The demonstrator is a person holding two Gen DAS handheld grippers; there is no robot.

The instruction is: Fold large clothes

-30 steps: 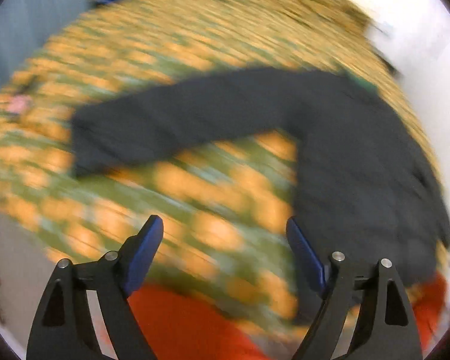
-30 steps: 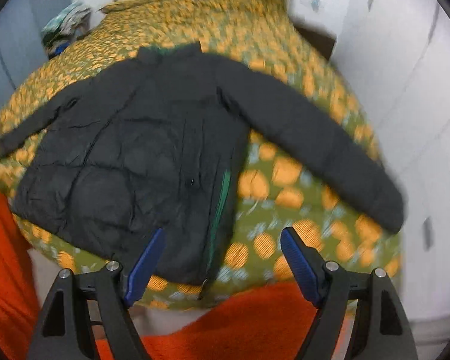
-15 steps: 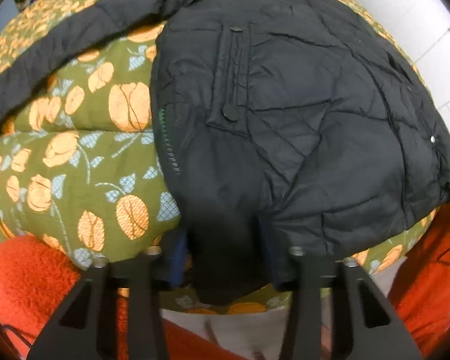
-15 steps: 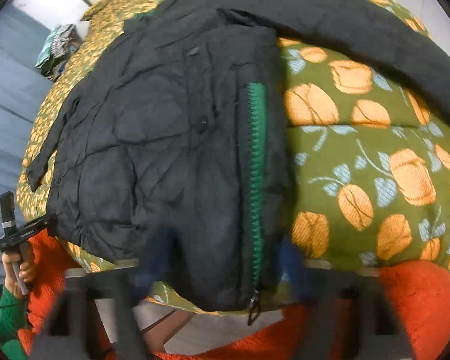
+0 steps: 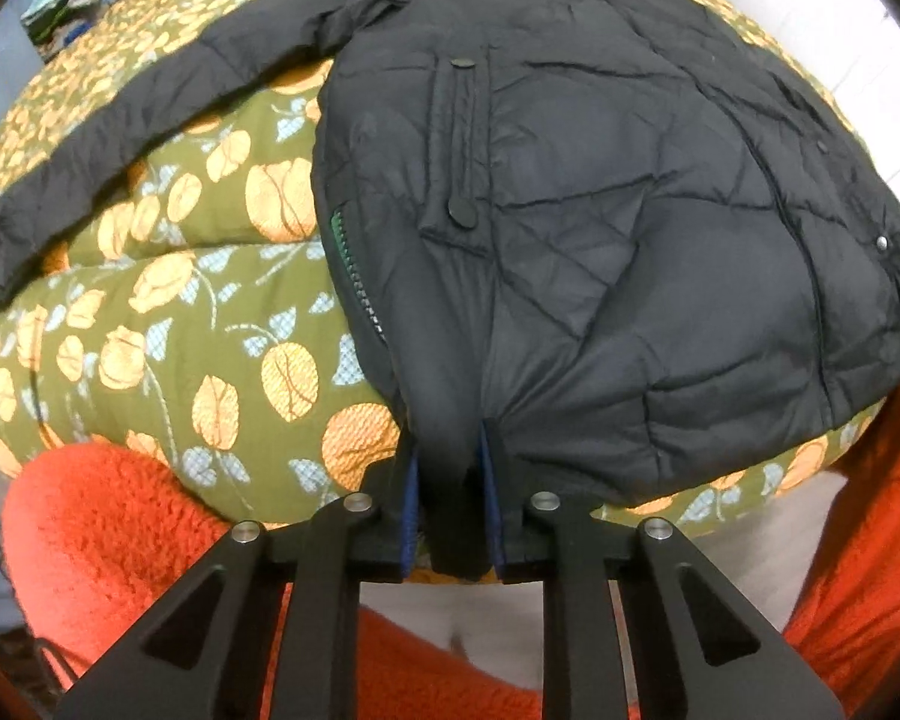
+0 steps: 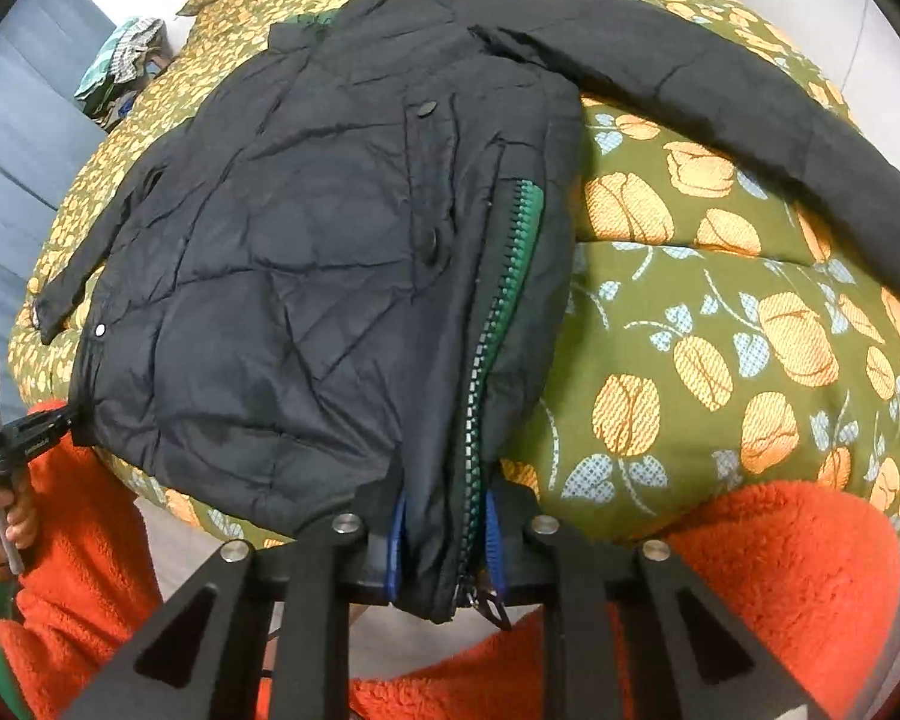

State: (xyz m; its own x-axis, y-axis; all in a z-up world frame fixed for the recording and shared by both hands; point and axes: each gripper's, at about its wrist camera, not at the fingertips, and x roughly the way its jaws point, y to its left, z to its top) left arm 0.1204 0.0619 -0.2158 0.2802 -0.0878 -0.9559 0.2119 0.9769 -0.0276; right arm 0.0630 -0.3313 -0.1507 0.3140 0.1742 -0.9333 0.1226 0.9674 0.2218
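A black quilted jacket point(image 5: 600, 192) with a green-lined zipper lies spread on a bed, sleeves out to both sides. My left gripper point(image 5: 450, 468) is shut on the jacket's bottom hem at its left corner. My right gripper point(image 6: 444, 534) is shut on the jacket point(image 6: 306, 252) at its right hem corner, beside the zipper point(image 6: 498, 312). The left gripper also shows at the far left of the right wrist view point(image 6: 60, 420), pinching the hem.
The bed has an olive quilt point(image 5: 210, 312) with orange flowers. Orange fleece point(image 5: 108, 528) lies along the near edge of the bed. A pile of cloth point(image 6: 120, 66) sits at the far left corner. White walls stand behind and to the right.
Both grippers came down from above the bed to the jacket's bottom hem and closed on it, one at each corner.
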